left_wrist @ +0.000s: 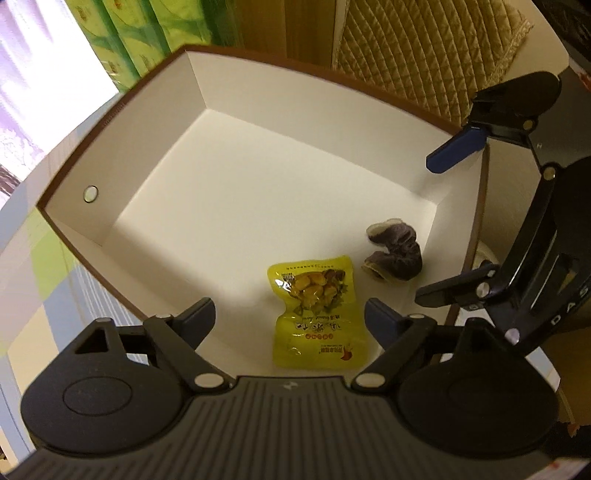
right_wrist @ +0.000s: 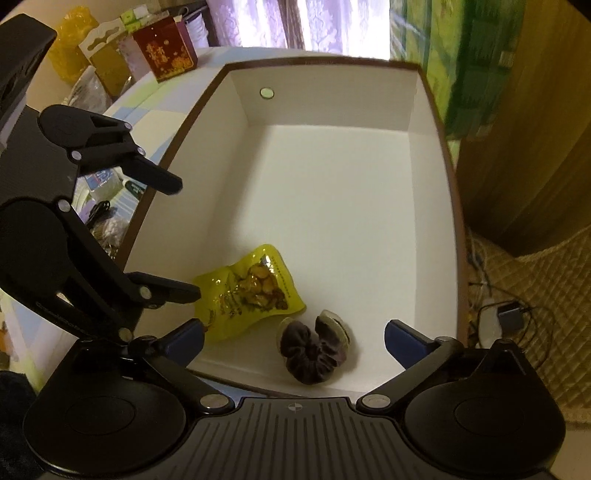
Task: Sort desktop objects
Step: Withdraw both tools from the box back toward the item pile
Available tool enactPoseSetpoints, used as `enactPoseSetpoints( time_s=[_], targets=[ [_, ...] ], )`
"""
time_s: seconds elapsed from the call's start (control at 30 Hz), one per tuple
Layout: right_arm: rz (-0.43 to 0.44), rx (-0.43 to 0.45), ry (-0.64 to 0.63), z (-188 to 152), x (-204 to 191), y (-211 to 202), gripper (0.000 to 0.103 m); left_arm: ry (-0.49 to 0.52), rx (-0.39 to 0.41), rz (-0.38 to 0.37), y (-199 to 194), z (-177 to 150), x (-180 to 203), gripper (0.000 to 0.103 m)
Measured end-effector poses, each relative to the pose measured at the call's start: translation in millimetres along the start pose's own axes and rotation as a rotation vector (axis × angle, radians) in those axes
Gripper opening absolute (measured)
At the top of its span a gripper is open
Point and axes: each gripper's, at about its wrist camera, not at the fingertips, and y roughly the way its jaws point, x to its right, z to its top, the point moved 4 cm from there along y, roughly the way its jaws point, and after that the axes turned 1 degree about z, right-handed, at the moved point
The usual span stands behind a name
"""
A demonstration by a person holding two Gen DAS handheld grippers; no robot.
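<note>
A worktop (right_wrist: 147,99) with a pale checked covering is carrying a white box (right_wrist: 424,166) with a brown rim; a red carton (right_wrist: 166,51) and small clutter (right_wrist: 103,218) are sitting beside the box.

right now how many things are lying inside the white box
2. The yellow snack packet lies on the box floor near the near wall; the dark purple scrunchie sits just beside it, apart. The near edge is partly hidden.

Dim, warm yellowish indoor light. Blown-out daylight glare through the pale lilac patterned curtain (right_wrist: 325,22) at upper centre. Soft shadows across the white brown-rimmed cardboard box (left_wrist: 236,206). Strong fisheye bending and black corners; slight blur toward edges.
</note>
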Motion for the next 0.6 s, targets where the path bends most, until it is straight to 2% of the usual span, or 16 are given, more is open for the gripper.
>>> enactPoseSetpoints(
  time_s=[0.1,0.23,0.6],
  targets=[
    [-0.028,0.031,-0.008,-2,-4,-8,0.101,-0.006,0.026,0.027,-10,-1,0,0.094],
    [-0.051,0.065,-0.009,-6,-11,-16,0.101,-0.008,0.054,0.057,-21,-5,1,0.095],
    [-0.099,0.159,0.047,-14,-30,-48,0.101,-0.015,0.13,0.06,-58,-26,5,0.095]
  ],
)
